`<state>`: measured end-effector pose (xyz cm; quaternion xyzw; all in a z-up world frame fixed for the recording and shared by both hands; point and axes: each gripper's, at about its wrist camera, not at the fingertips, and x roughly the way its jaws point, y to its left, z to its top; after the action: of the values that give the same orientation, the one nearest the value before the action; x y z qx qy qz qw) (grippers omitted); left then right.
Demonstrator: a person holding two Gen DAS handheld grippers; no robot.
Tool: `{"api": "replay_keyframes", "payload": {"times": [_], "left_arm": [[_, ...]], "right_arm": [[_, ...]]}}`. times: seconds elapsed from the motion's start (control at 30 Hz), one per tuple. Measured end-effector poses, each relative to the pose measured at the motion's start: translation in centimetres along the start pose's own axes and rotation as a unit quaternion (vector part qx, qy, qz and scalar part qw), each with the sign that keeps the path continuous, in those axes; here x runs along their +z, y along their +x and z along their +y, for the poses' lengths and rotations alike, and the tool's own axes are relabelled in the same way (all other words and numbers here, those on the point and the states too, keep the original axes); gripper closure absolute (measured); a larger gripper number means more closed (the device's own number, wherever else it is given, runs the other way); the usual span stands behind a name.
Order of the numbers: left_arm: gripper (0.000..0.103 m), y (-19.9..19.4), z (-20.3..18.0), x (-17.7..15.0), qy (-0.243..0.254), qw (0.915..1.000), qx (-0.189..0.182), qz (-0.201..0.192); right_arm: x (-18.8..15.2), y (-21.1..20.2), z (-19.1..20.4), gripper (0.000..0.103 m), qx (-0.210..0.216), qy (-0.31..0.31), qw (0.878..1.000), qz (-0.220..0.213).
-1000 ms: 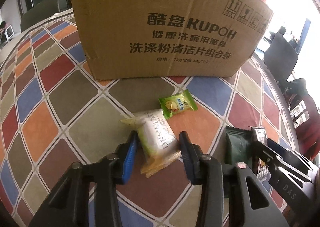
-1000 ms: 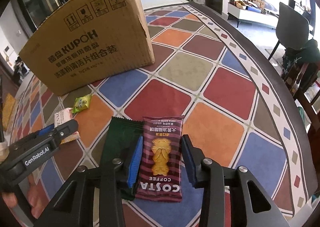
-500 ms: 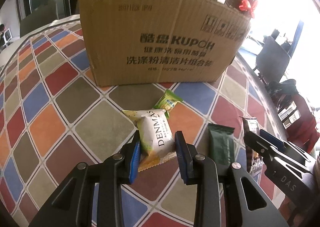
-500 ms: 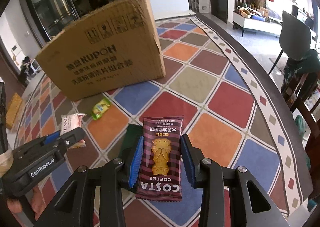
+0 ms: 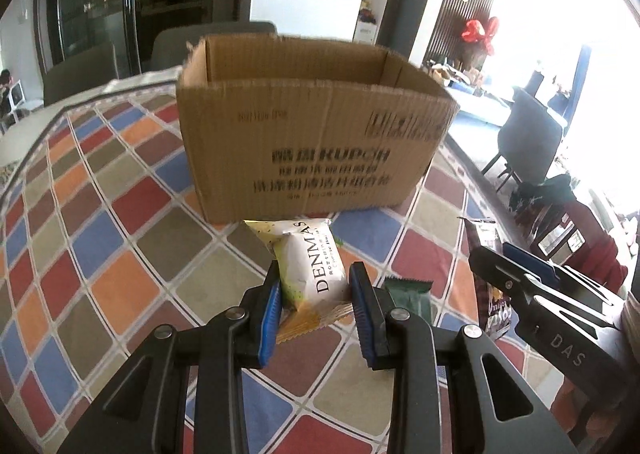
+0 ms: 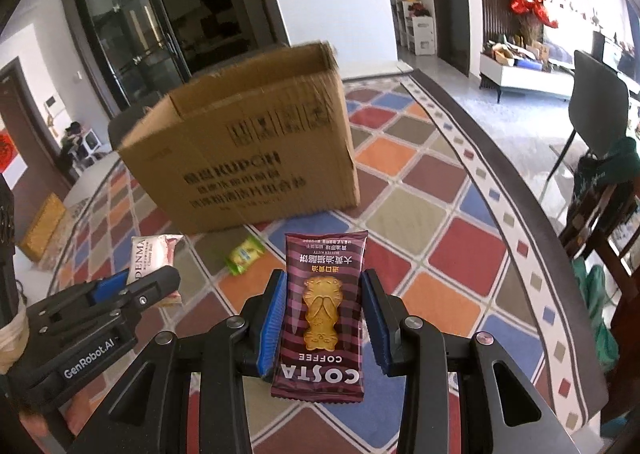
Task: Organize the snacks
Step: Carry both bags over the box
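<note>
Snacks: two packets are held in the air, and two more lie on the worktop. The left claw pinches a white DENMAS packet between its blue pads, the packet's crimped yellow end pointing back toward the hand. The right claw pinches a maroon COSTA COFFEE packet by its long edges, the printing upside down from that camera. Both packets hang above the worktop and in front of the cardboard box. From the right wrist view the left claw sits to the left, at about the same height. Below and between the two claws, a dark green packet lies flat on the chequered cloth. A small lime-green packet lies nearer the box, just short of its front wall. The box stands upright with its top open; its inside is out of sight. Dark chairs stand beyond the worktop's edge.
</note>
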<state>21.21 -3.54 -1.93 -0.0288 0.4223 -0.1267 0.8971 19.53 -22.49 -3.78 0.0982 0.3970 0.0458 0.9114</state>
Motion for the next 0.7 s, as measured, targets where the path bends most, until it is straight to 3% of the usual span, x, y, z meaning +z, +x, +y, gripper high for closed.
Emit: {"api": "replay_keyframes", "payload": {"times": [0.7], "left_arm": [[0.070,-5.3,0.6,7.8,0.030,0.9970,0.009,-0.071]], "right_arm": [[8.1,-3.0,3.5,0.064,0.036,-0.036,0.996,-0.075]]}}
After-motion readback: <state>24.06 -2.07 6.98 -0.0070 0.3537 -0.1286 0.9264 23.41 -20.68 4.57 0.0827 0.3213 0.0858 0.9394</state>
